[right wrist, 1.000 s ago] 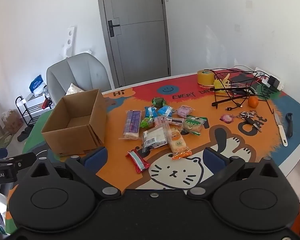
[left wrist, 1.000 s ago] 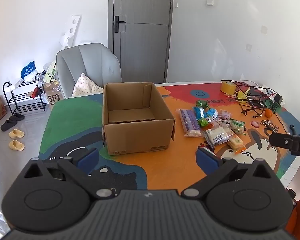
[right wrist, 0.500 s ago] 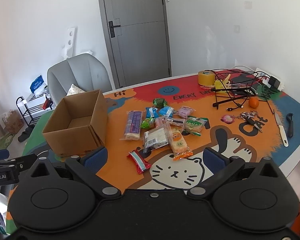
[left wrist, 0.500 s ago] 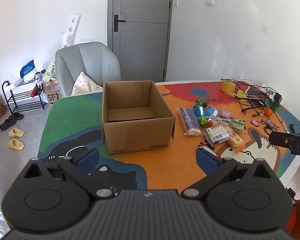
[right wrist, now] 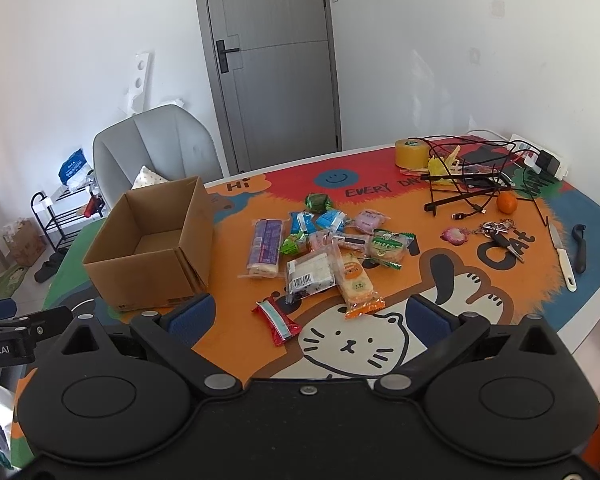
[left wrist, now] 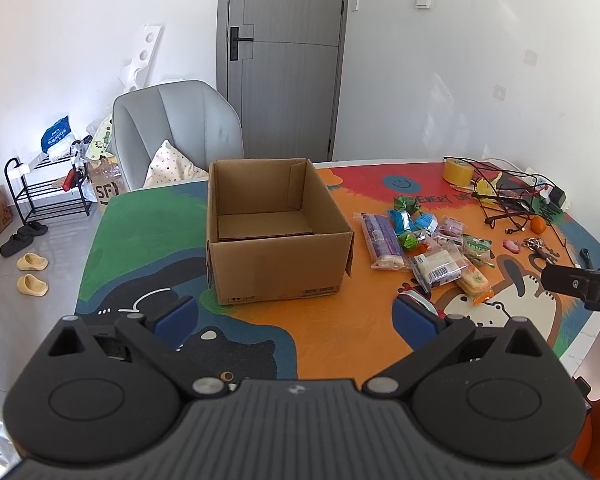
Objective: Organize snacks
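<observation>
- Snacks, a loose pile of small plastic-wrapped packets (right wrist: 320, 248), lie on the colourful cartoon-printed tablecloth (right wrist: 440, 280), just to the right of the open brown cardboard box (left wrist: 276, 232).
- The box stands upright with its flaps folded down inside; only bare cardboard shows in it.
- In the pile: a long purple-wrapped bar (right wrist: 265, 246) nearest the box, a clear packet with a barcode label (right wrist: 309, 273), an orange-trimmed cracker packet (right wrist: 358, 284), a green-printed packet (right wrist: 386, 245), blue-wrapped sweets (right wrist: 329, 219) and a green-wrapped sweet (right wrist: 317, 202) at the far edge.
- A red packet with a pale blue stripe (right wrist: 277, 320) lies apart from the pile, nearest the right gripper.
- The left gripper (left wrist: 296, 316) hangs above the table's near edge in front of the box, blue-padded fingers (left wrist: 176, 314) spread wide with nothing between them.
- The right gripper (right wrist: 310, 314) hangs over the near side of the pile, likewise spread and holding nothing.
- Beyond the snacks lie a roll of yellow tape (right wrist: 410, 153), tangled black cables (right wrist: 468, 184), a small orange fruit (right wrist: 506, 203), a bunch of keys (right wrist: 500, 232) and a white-handled knife (right wrist: 562, 256).
</observation>
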Available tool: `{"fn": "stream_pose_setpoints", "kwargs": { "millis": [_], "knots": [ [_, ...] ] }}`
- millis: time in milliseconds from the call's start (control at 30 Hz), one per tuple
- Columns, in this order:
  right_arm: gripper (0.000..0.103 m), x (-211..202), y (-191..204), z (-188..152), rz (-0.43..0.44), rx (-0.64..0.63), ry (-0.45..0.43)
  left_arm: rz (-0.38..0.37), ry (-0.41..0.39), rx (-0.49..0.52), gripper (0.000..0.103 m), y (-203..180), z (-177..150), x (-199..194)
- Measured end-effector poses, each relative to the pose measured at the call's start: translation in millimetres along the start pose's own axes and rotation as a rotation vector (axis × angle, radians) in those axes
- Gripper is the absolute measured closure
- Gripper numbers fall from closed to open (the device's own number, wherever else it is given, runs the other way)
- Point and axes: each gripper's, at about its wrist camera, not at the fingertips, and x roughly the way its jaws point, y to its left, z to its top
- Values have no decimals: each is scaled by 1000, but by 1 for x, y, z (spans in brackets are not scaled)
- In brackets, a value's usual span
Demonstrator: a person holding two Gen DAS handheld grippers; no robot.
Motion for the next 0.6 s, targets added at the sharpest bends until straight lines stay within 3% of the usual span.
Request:
{"fn": "stream_pose_setpoints", "kwargs": {
  "millis": [600],
  "knots": [
    [0,0,2,-1,3,-3,2,-5,1,0,1,-1,0,0]
  ]
}}
